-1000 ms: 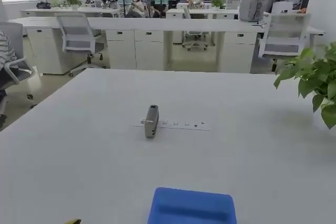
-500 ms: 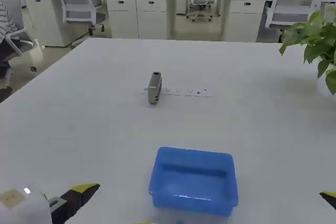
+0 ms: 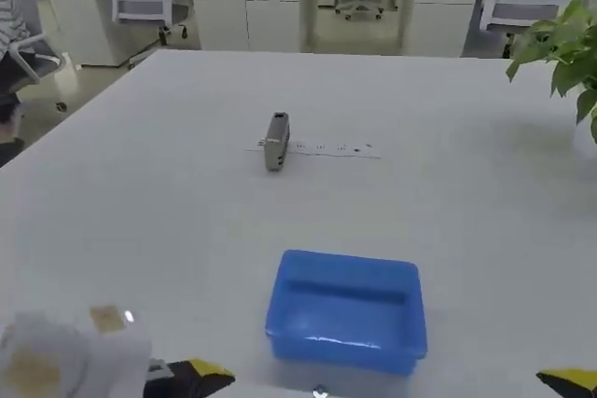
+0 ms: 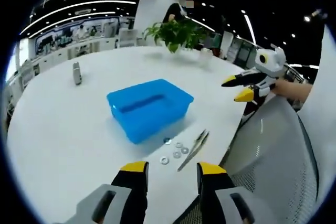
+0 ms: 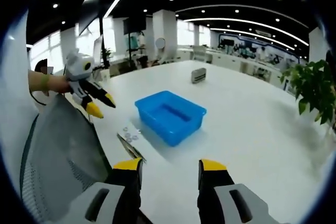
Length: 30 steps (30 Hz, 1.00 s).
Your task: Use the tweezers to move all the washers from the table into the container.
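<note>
A grey device (image 3: 276, 140) is noted mid-counter (image 3: 140, 212), beyond the blue container (image 3: 345, 309), with a potted plant (image 3: 560, 53) at far right. The washers (image 4: 176, 148) are found by the counter's near edge, just beside the container, and the tweezers (image 4: 193, 149) are laid just nearside of them. The left gripper (image 4: 172, 168) and right gripper (image 5: 170, 165) are each held with jaws spread wide, nothing gripped or touched.
</note>
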{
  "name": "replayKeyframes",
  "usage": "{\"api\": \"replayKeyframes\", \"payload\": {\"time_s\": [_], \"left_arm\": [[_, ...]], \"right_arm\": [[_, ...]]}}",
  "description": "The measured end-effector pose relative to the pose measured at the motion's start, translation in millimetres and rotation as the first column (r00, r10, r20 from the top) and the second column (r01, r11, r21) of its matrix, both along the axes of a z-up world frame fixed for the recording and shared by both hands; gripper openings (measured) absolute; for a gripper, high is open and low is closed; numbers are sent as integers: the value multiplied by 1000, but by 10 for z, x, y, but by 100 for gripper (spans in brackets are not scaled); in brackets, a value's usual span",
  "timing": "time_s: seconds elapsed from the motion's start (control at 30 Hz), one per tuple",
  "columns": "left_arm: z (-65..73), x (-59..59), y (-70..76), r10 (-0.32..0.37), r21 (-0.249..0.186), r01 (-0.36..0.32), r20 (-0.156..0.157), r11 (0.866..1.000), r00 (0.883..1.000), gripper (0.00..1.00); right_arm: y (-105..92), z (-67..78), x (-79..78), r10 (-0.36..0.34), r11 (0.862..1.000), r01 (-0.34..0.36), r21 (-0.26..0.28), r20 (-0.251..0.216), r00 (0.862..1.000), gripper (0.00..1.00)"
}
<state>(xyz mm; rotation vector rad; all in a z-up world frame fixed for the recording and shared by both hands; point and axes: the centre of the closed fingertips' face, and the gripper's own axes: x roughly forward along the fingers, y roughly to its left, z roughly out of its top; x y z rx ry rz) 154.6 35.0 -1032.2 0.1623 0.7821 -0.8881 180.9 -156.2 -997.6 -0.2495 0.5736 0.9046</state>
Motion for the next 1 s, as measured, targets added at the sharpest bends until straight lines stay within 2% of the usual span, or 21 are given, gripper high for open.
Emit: {"api": "replayKeyframes", "payload": {"time_s": [0.07, 0.1, 0.17, 0.2, 0.27, 0.37, 0.43, 0.5, 0.6, 0.7, 0.73, 0.87, 1.0], "left_arm": [[-80, -31, -41, -64, 58, 64, -5, 996, 998, 31], [-154, -57, -51, -105, 106, 107, -17, 989, 994, 31], [-252, -102, -90, -187, 164, 190, -29, 968, 982, 27], [-282, -107, -100, -208, 184, 210, -29, 960, 978, 25], [-331, -124, -139, -233, 198, 237, -42, 951, 972, 24], [-367, -125, -180, -266, 218, 269, -45, 938, 963, 22], [-375, -108, -193, -280, 234, 280, -34, 931, 959, 20], [-390, -108, -215, -296, 238, 298, -45, 924, 954, 18], [-411, -68, -226, -316, 260, 314, -36, 913, 948, 16], [-424, -37, -235, -336, 283, 330, -27, 900, 941, 13], [-428, -28, -239, -352, 296, 343, -23, 892, 936, 12], [-433, -11, -272, -383, 309, 368, -14, 877, 924, 7], [-436, 8, -284, -424, 345, 397, 3, 851, 906, 4]], "right_arm": [[37, -6, -25, 17, 1000, -17, -2, -11, 1000, 38], [64, -11, -42, 27, 1000, -28, -2, -22, 999, 38], [98, -33, -69, 50, 999, -51, -13, -38, 998, 38], [106, -46, -76, 58, 998, -59, -22, -41, 997, 37], [125, -85, -94, 77, 996, -80, -47, -52, 996, 36], [183, -99, -77, 91, 994, -94, -58, -60, 994, 35], [220, -113, -56, 105, 992, -109, -65, -67, 992, 34], [275, -141, -51, 126, 988, -131, -79, -73, 989, 32], [334, -212, -56, 167, 977, -176, -119, -80, 983, 28], [392, -301, -64, 222, 958, -233, -168, -87, 971, 25], [419, -328, -70, 242, 951, -255, -175, -91, 966, 25], [540, -429, -81, 298, 932, -314, -180, -113, 948, 22], [641, -524, -88, 345, 912, -364, -192, -125, 930, 21]]}}
